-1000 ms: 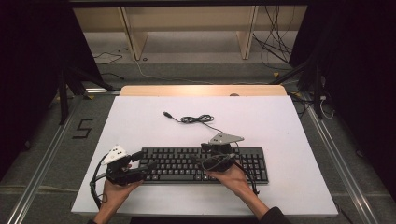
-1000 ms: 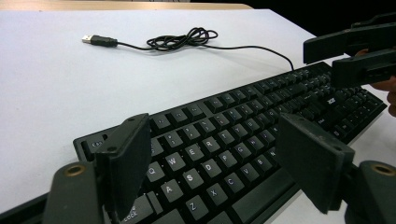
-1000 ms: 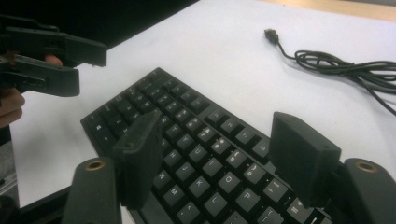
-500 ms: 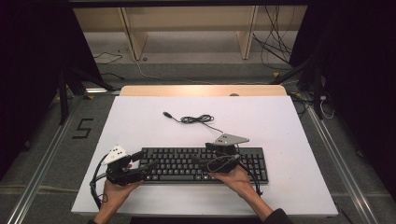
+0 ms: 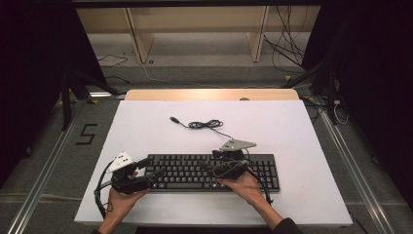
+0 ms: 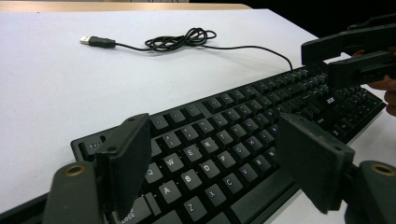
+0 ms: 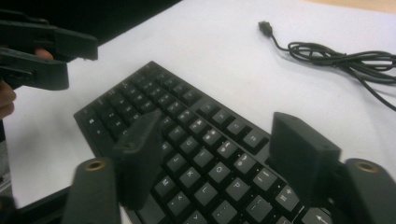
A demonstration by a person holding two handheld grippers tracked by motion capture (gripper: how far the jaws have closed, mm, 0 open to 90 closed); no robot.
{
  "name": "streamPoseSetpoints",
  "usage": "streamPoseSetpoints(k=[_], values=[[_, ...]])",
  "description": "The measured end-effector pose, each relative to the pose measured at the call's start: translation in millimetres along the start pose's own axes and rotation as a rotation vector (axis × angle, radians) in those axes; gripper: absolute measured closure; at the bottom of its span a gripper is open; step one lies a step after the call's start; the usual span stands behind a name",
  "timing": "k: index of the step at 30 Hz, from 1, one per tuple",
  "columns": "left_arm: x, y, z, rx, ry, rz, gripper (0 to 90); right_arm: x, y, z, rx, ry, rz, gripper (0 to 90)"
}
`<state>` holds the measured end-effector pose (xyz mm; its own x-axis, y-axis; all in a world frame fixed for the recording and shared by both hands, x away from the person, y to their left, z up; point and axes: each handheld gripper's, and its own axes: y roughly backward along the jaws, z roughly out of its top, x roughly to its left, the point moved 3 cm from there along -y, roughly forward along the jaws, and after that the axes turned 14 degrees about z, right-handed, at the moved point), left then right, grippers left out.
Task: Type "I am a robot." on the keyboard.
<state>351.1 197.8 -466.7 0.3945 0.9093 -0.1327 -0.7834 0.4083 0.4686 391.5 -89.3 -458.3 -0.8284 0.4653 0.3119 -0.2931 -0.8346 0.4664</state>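
Black keyboard [image 5: 214,171] lies flat near the table's [image 5: 302,146] front edge. Stiff, light plastic, loose keycaps, so the end edges look like the safest grip. Left claw [image 6: 215,168] gapes empty over the keys; right claw [image 7: 224,158] has just narrowed, nothing between its jaws.

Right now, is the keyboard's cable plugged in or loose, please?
Loose: the USB plug lies bare on the white table, and the cable is coiled behind the keyboard.

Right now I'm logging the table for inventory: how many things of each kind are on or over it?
Keyboard: 1
Cable with USB plug: 1
Grippers, left and right, both over the keys: 2
Total: 4
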Motion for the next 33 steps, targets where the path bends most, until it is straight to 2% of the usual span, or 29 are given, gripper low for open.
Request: streamPoseSetpoints(k=[9, 20, 25, 33], values=[[-0.3, 0.2, 0.2, -0.004, -0.001, -0.002, 26.5, -2.8, -7.9, -1.4, 0.04, -0.009, 0.002, 60.8], [-0.6, 0.4, 0.3, -0.006, -0.003, -0.002, 26.5, -3.3, -18.2, -3.1, 0.088, -0.019, -0.001, 83.5], [-0.5, 0.3, 0.3, -0.006, -0.003, -0.001, 26.5, -4.3, -24.9, -5.6, 0.12, -0.025, -0.015, 88.8], [-0.7, 0.4, 0.3, -0.007, -0.004, -0.002, 26.5, -7.2, -35.6, -9.9, 0.164, -0.026, -0.047, 90.0]])
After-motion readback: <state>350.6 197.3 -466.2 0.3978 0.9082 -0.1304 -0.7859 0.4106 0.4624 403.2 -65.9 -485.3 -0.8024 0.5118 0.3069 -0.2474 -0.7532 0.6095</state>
